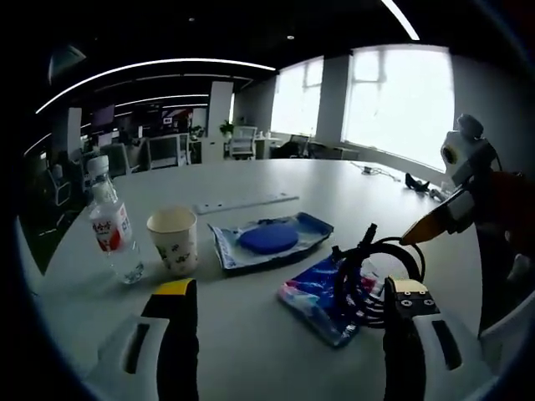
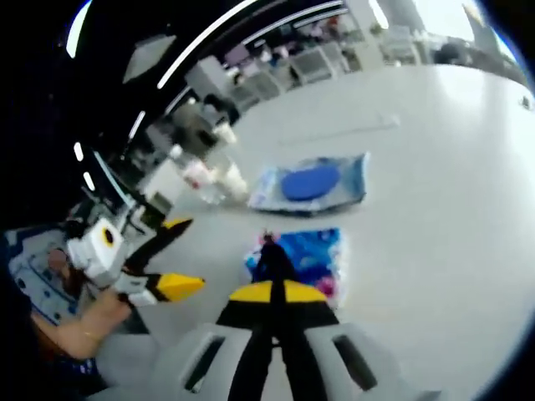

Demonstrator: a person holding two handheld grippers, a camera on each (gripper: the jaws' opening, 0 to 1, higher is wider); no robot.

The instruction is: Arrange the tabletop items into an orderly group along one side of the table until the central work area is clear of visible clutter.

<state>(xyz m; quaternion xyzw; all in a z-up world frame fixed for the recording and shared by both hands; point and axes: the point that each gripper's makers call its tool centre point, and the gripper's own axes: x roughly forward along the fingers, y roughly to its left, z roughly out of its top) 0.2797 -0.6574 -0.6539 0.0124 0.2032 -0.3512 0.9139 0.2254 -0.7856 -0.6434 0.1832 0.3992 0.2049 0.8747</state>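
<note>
A black coiled cable (image 1: 376, 271) lies on a blue-and-pink packet (image 1: 313, 296) near the table's front. My right gripper (image 1: 422, 230) comes in from the right with its tip at the cable loop. In the right gripper view its jaws (image 2: 272, 291) are pressed together on the black cable (image 2: 269, 255) above the packet (image 2: 309, 251). My left gripper (image 1: 291, 288) stands wide open just short of the packet, with nothing between its fingers. To the left stand a water bottle (image 1: 113, 225) and a paper cup (image 1: 174, 241). A blue pouch with a round blue disc (image 1: 267, 240) lies behind.
A long pale strip (image 1: 247, 202) lies further back on the white table (image 1: 251, 180). Small items sit at the far right edge (image 1: 418, 182). Office chairs and desks stand beyond the table. A person's hand (image 2: 84, 326) holds the left gripper (image 2: 177, 255).
</note>
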